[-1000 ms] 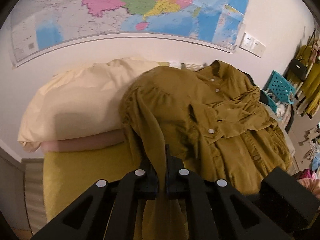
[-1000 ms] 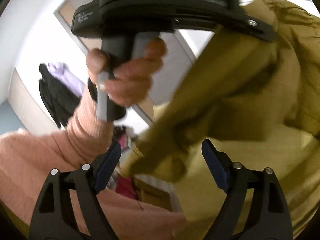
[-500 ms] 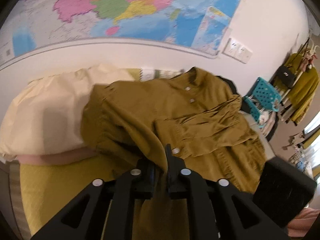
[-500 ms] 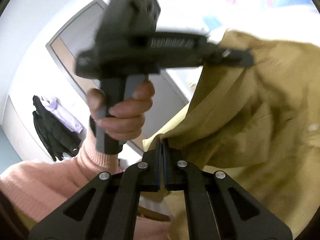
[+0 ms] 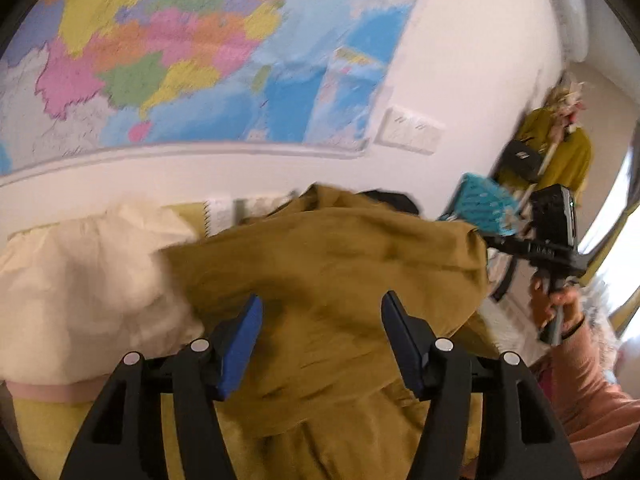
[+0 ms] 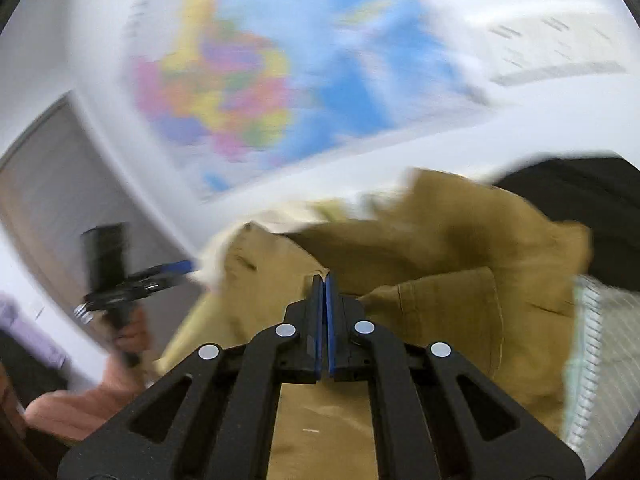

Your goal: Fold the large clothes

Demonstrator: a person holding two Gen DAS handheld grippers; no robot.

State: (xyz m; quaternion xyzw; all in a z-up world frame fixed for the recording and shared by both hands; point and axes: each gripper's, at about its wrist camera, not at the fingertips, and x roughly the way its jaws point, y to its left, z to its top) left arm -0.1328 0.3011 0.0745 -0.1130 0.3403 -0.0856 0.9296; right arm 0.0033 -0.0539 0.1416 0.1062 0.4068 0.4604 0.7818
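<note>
My left gripper (image 5: 320, 344) has just been opening, releasing the shirt (image 5: 328, 264); my right gripper (image 6: 323, 280) clamps its edge at frame centre. Risk: the unsupported side slumps, spoiling the fold.

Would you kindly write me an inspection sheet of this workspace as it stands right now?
Surface: bed with a yellow sheet, largely covered.
Job's things: mustard shirt bunched on the bed, not yet folded flat.
Clutter: cream pillow at the shirt's left; dark garment behind the shirt; teal basket beyond the bed.
Grippers: left gripper open, jaws just been opening, shirt below them but not pinched; right gripper shut, a fold of shirt at its tips, though whether it is pinched is unclear.
Cables: nothing seen.
Surroundings: wall map above the bed, wall switches, hanging clothes at right; both views blurred.
</note>
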